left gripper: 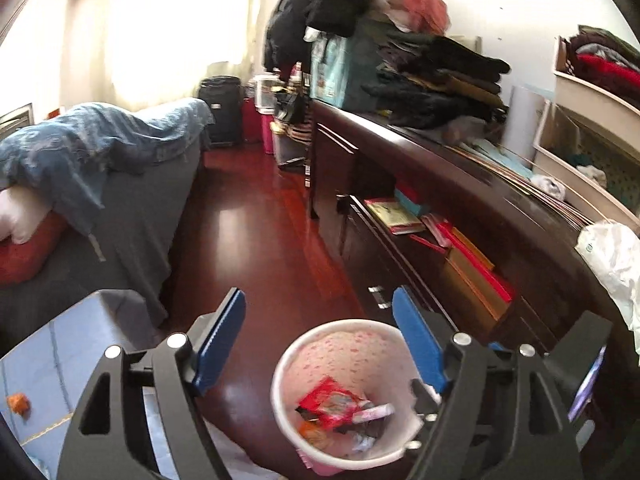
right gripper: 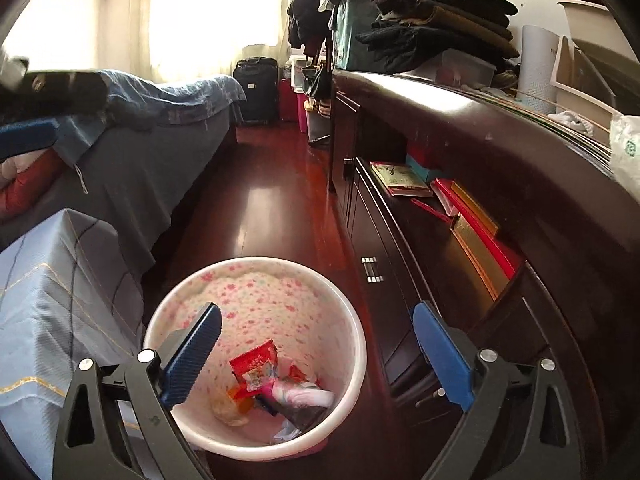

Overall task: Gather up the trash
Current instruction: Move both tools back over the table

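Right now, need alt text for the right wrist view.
The open right gripper hovers empty over a floral bin on a red wood floor; a red wrapper and other trash lie inside. A bed stands left, a dark cabinet right.

Your right gripper (right gripper: 316, 330) hangs wide open and empty above the trash bin (right gripper: 352, 320). Inside the bin lies a red wrapper (right gripper: 256, 364). Right of the bin stands a dark cabinet (right gripper: 460, 128).
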A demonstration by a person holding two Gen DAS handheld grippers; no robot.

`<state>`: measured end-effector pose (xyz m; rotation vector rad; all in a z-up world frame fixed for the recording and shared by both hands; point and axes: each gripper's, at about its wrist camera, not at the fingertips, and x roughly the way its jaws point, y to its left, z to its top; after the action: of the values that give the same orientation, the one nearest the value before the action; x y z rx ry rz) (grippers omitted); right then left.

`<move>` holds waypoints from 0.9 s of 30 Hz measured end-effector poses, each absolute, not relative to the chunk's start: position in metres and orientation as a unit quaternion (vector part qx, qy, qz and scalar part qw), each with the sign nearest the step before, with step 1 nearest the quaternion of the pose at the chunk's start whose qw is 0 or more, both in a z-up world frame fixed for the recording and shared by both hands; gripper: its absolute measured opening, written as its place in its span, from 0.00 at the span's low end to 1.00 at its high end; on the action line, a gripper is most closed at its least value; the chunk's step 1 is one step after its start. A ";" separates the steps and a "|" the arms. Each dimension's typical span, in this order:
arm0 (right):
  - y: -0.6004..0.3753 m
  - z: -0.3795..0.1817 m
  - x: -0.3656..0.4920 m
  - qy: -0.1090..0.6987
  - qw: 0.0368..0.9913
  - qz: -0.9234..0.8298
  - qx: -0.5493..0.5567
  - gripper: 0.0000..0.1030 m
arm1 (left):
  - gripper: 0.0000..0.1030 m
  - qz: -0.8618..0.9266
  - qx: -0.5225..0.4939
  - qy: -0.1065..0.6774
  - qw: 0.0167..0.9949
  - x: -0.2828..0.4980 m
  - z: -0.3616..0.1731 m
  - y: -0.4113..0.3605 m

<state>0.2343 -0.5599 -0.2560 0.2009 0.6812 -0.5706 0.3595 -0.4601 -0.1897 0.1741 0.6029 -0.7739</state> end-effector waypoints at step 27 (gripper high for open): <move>-0.358 -0.201 0.218 0.355 0.931 -0.052 0.068 0.96 | 0.91 -0.048 0.071 0.381 0.921 0.437 -0.215 -0.191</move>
<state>0.2177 -0.3582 -0.2008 0.1390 0.7271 -0.1068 0.4368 -0.1906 -0.2146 0.1464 0.7822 -0.0983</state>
